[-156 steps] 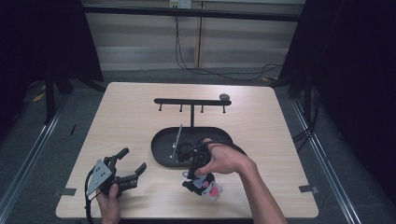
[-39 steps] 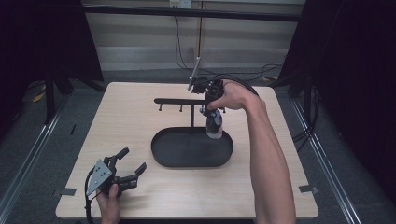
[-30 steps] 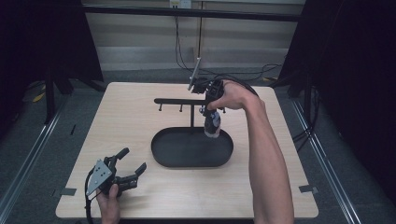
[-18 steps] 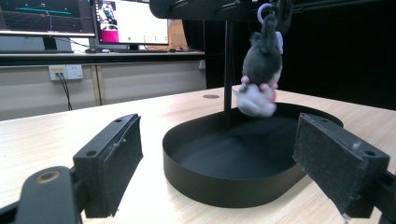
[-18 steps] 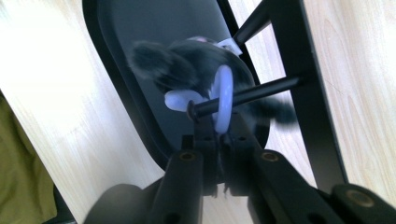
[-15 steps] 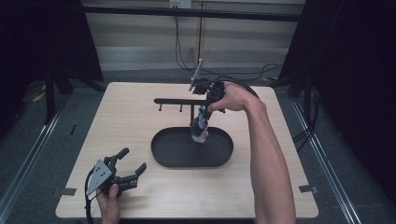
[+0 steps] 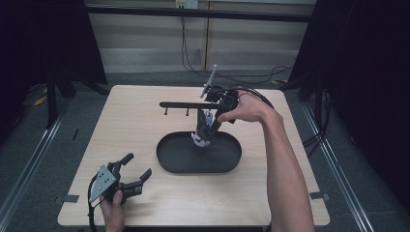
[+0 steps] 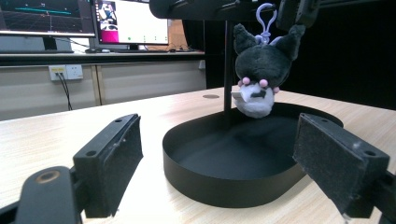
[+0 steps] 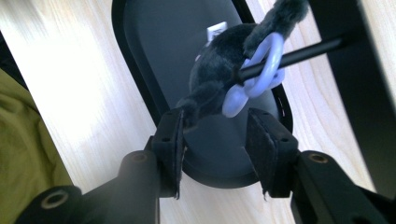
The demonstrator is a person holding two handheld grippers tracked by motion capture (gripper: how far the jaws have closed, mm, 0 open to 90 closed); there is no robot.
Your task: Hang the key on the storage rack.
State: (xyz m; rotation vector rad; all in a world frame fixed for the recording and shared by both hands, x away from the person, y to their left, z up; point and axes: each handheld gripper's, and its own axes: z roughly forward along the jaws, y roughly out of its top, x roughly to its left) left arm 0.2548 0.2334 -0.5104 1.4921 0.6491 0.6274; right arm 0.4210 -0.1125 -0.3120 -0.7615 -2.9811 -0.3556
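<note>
Right tongs part-open, jaws just spreading, pads off the dark grey plush keychain toy with lilac plastic clip; one plush ear brushing the left pad. Clip looped over a thin black peg of the black metal hanging stand, toy dangling above the black oval tray. Hanging step apparently done, release under way. Next: back straight off without snagging the ear. Left tongs wide open, empty, resting on the pale wooden surface.

Your table and what sits on it

Your light wooden table carries a black oval tray with a hanging stand, sitting ahead and to the right of your left hand-held gripper, which rests on the table's near-left corner.
</note>
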